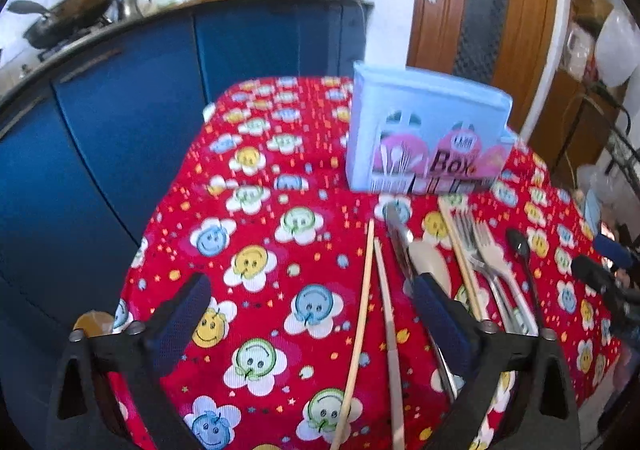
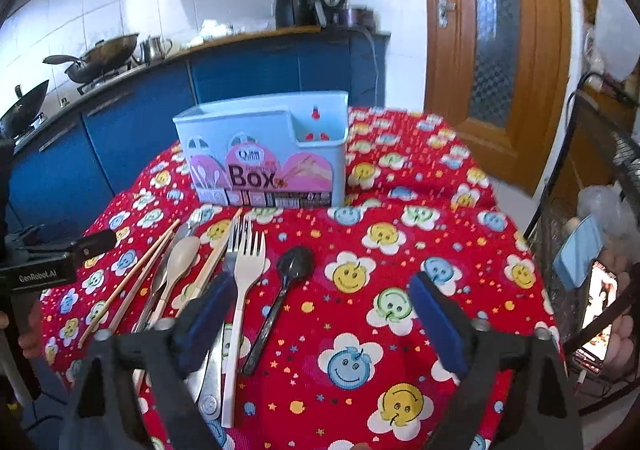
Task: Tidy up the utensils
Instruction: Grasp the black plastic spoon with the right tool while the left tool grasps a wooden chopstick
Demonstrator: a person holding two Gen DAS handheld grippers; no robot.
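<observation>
Your left gripper [image 1: 310, 310] and right gripper [image 2: 320, 314] hang spread and empty; utensil box [image 2: 264, 153] stands beyond both, black spoon [image 2: 286, 286] between the right's fingers.

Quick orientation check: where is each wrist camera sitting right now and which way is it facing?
Left wrist: on the left gripper, angled down over the table's left part, facing the blue box; its open fingers show, with the right gripper's tip at the right edge.
Right wrist: on the right gripper, facing the box straight on; open fingers show, the left gripper at the left edge.
Shared: box, white fork, black spoon, chopsticks, red tablecloth.
</observation>
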